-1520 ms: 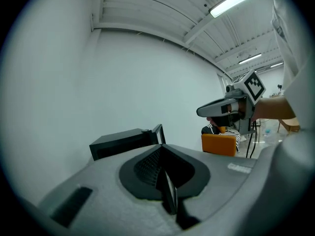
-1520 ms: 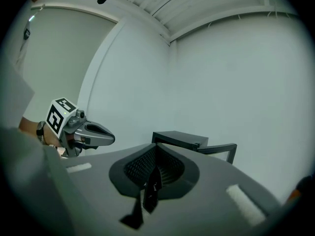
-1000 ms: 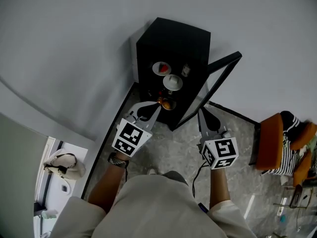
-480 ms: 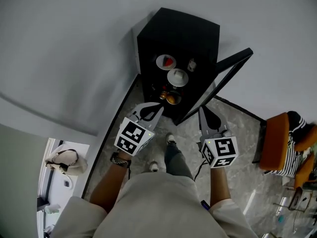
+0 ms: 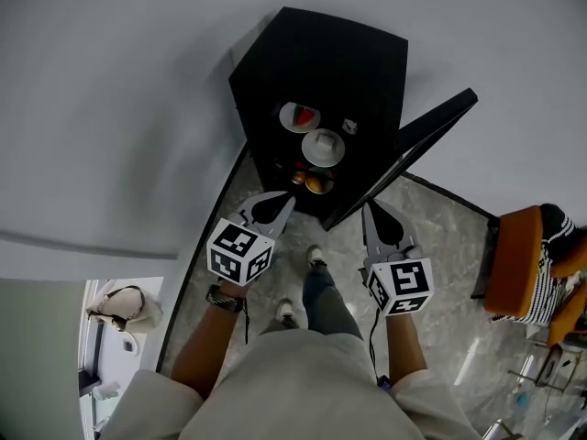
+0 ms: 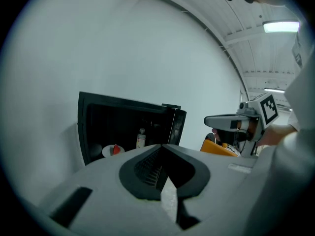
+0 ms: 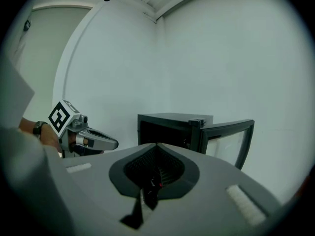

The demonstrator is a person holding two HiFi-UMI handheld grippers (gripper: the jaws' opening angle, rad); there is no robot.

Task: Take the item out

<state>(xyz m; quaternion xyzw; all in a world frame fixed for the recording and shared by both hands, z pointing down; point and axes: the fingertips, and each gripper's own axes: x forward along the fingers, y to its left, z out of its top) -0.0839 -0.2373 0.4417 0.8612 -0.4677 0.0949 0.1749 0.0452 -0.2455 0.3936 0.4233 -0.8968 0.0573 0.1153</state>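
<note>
Standing before a black cabinet [image 5: 330, 53] at the upper centre of the head view, a person is holding one gripper in each hand. The cabinet's door [image 5: 404, 159] is hanging wide open toward the right of the frame.

The left gripper [image 5: 282, 202] is pointing at the cabinet's lower front edge from the lower left. Its jaws are pressing together with nothing between them. The right gripper [image 5: 370, 211] is hovering below the open door, and its jaws are likewise pressing together on nothing.

Nothing is being taken out yet, and every item is sitting inside the cabinet, apart from both grippers:
- A plate [image 5: 299, 116] is carrying a red piece at the upper left of the opening.
- A small bottle [image 5: 349, 126] is standing to the right of the plate.
- A lidded white bowl [image 5: 323, 147] is sitting just below them in the frame.
- Some orange items [image 5: 315, 184] are lying lowest, nearest the left gripper's tip.

Which of these is the one to remove is not showing.

An orange chair [image 5: 507, 259] is standing on the marbled floor [image 5: 440, 246] at the right edge of the frame.
</note>
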